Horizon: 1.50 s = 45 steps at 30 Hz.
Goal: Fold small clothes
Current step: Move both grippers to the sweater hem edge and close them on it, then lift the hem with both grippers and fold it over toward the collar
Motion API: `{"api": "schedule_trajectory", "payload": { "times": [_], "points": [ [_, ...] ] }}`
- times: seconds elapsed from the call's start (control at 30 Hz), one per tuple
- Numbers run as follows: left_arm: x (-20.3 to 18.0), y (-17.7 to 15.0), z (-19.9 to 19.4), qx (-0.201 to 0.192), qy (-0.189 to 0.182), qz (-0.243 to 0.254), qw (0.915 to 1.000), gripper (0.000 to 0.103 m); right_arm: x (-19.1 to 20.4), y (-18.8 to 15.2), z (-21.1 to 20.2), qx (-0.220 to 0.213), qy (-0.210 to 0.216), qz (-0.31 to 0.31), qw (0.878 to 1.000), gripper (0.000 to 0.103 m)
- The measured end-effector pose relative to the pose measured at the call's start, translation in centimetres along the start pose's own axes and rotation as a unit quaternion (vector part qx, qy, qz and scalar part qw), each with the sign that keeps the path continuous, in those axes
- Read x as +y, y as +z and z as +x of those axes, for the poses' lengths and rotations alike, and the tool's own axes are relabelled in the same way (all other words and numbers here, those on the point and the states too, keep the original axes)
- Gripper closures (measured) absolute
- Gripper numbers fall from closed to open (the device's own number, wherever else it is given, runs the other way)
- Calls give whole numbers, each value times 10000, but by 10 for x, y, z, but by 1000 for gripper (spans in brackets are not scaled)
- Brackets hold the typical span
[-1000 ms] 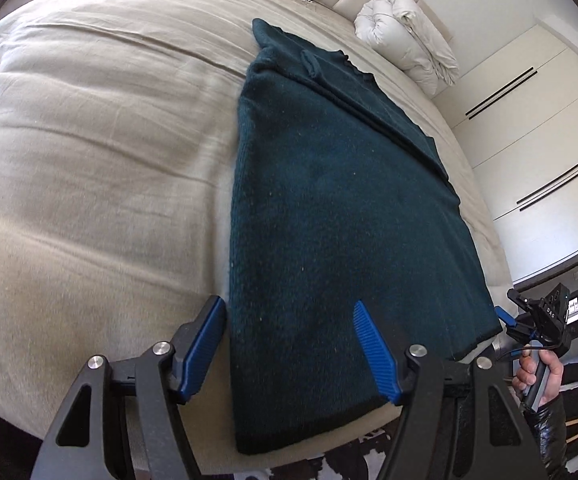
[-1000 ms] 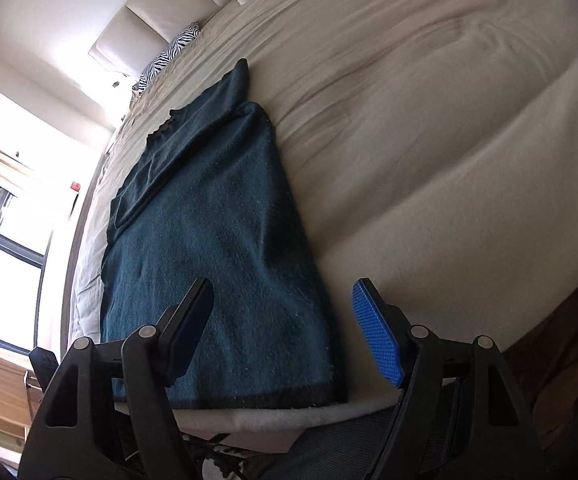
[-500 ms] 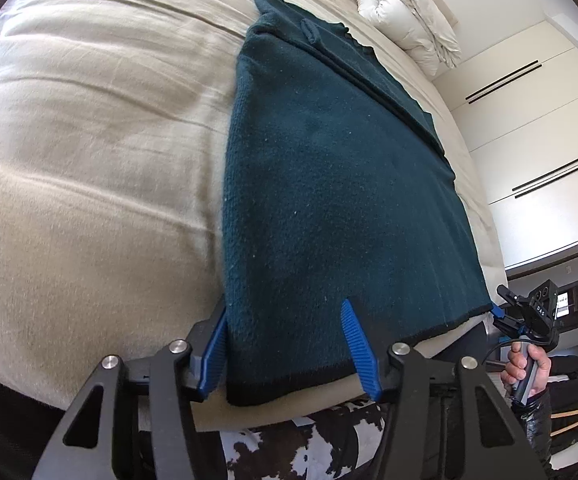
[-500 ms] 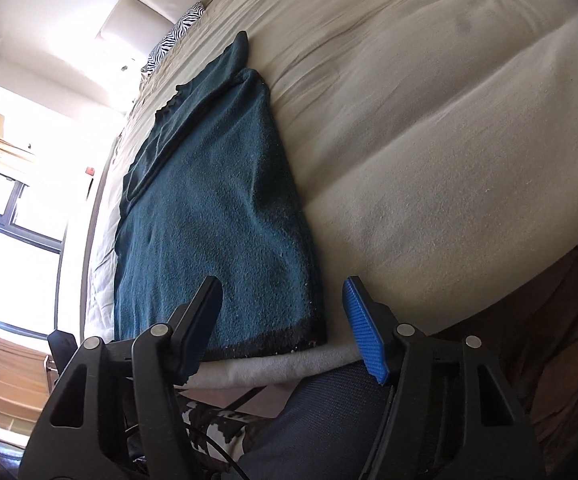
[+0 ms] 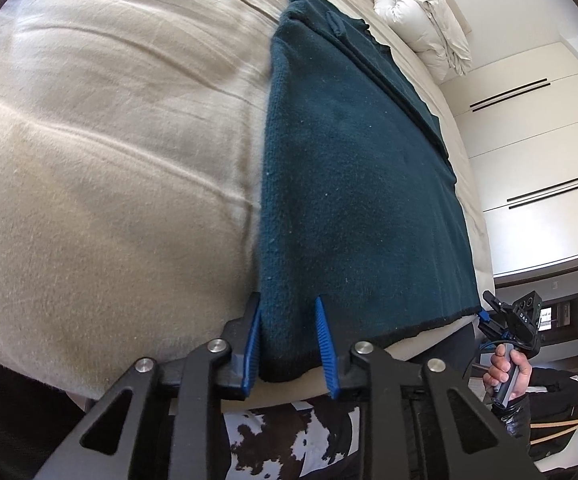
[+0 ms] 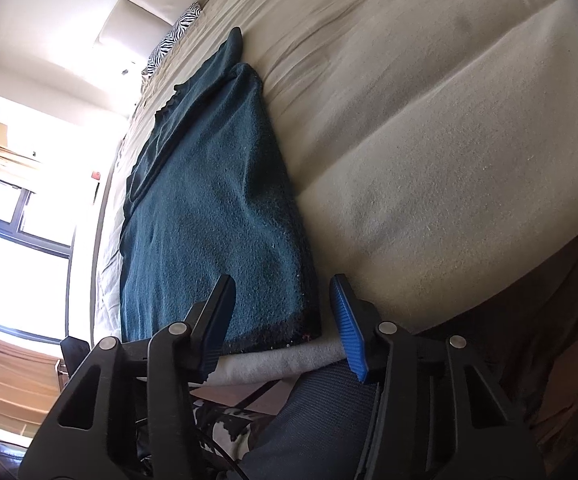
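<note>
Flat on the bed (image 5: 109, 160), teal knit garment (image 5: 349, 180), hem corners between both closing tongs (image 5: 289, 344) (image 6: 285, 320).

Left claw (image 5: 289, 344) closing around dark green garment's (image 5: 353, 184) corner.

Sweater (image 5: 353, 184) lies flat on bed (image 5: 109, 160), hem at near edge, collar toward upper frame. My left gripper (image 5: 289, 344) straddles hem's lower-left corner, jaws closing. My right gripper (image 6: 285, 324) straddles the opposite corner, closing. Duvet (image 5: 425, 20) upper right.
</note>
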<state>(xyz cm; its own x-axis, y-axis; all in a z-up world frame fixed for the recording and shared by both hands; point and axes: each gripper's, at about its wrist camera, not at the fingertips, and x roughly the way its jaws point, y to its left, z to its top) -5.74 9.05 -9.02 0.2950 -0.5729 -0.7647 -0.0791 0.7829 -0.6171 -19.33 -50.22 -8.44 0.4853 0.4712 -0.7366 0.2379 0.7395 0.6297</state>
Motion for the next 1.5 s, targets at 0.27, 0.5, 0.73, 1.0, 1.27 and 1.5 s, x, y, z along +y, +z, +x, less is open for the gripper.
{"api": "schedule_trajectory", "payload": {
  "times": [0.27, 0.5, 0.73, 1.0, 1.27, 1.5],
  "points": [
    [-2, -1, 0, 65, 26, 49, 10000, 76, 6, 1, 3, 99, -27, -58, 9999, 62],
    [-8, -4, 3, 101, 107, 159, 9998, 80, 4, 4, 7, 148, -36, -41, 9999, 70],
    [-8, -6, 4, 175, 232, 251, 9993, 95, -3, 1, 9, 168, -187, -11, 9997, 95],
    [-15, -9, -9, 31, 139, 425, 9990, 97, 10, -2, 5, 189, -360, -300, 9987, 97],
    [-14, -6, -28, -305, -539, 242, 9978, 97, 25, -2, -12, 80, -88, -406, 9991, 97],
    [-8, -4, -28, -345, -835, -25, 9959, 97, 30, 0, -11, 93, -33, -428, 9990, 97]
  ]
}}
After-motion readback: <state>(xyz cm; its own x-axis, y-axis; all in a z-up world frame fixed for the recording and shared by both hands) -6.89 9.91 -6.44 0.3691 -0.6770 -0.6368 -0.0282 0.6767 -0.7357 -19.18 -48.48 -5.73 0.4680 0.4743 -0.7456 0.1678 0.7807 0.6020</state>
